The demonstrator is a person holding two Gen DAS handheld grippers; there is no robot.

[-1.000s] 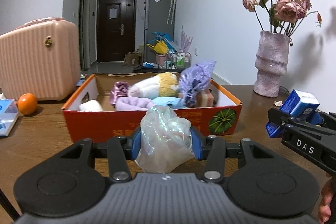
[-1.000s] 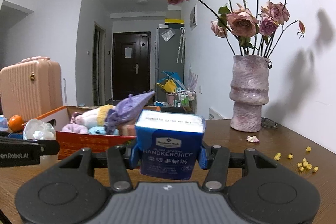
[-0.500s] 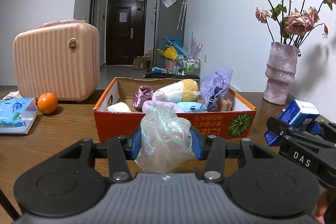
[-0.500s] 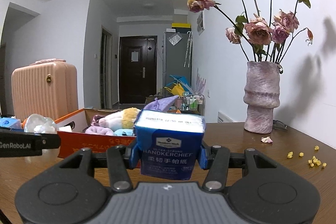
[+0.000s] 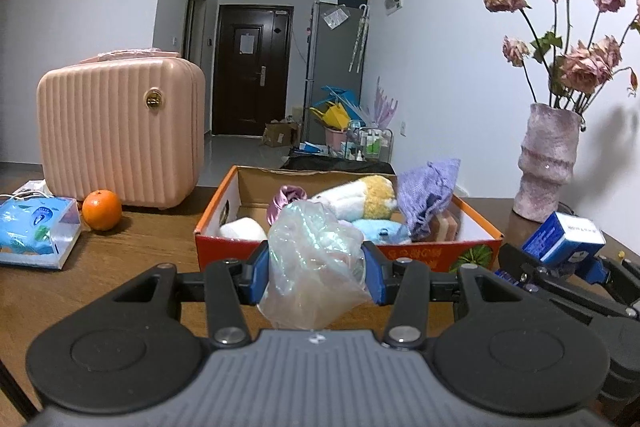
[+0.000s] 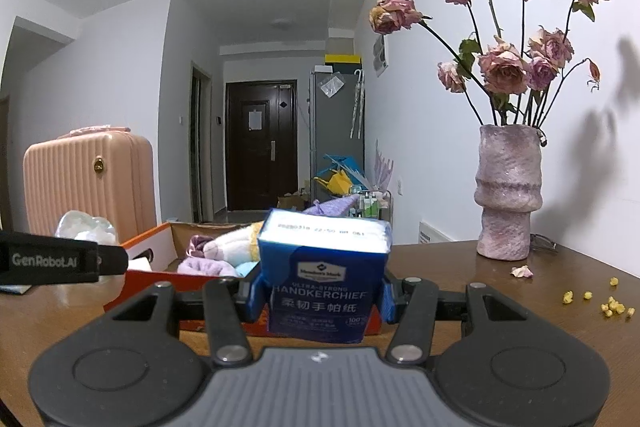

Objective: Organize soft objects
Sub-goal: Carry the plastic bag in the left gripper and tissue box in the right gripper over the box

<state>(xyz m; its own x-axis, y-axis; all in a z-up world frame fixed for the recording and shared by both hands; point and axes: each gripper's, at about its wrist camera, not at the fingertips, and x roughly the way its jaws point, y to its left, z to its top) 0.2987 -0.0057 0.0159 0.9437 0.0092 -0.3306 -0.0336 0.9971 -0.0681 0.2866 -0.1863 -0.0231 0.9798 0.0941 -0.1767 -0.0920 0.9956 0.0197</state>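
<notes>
The left gripper (image 5: pixel 316 277) has its jaws partly closed on a crumpled, iridescent clear plastic bag (image 5: pixel 314 267); the blue pads press its sides and the bag bulges above and below them. The right gripper (image 6: pixel 320 293) has its jaws partly closed on a blue rectangular pack of paper handkerchiefs (image 6: pixel 322 281), held upright with the white top face uppermost. Both loads are clear of the brown wooden counter (image 5: pixel 120 267).

Just ahead of both sets of jaws stands the open orange cardboard box (image 5: pixel 440 251), which appears to be the collection point. It already holds a white roll (image 5: pixel 240 229), a shiny pink fabric piece (image 5: pixel 286 201), a white-and-yellow plush toy (image 5: pixel 360 199), a pale blue soft item (image 5: pixel 378 229) and a lavender knitted cloth (image 5: pixel 428 195) that stands above the rim.

Recommended procedure for the step in hand:

1. Carry each load over the near wall of the box before lowering; the bag hangs below the left jaws and could catch the rim.
2. Release one load at a time. The two grippers sit close together, so stagger them.
3. Aim the bag at the near left area beside the white roll, where free space is most apparent.
4. Set the pack toward the right side, avoiding the raised lavender cloth.
5. Open the jaws fully; the bag film may cling to the pads.

Beyond the box, to the left of the jaws, an orange fruit (image 5: pixel 102 209), a blue tissue pack (image 5: pixel 36 231) and a ribbed pink suitcase (image 5: pixel 120 131) stand on the counter. To the right stands a mauve textured vase (image 5: pixel 548 163) of dried roses; keep the right gripper clear of it.
</notes>
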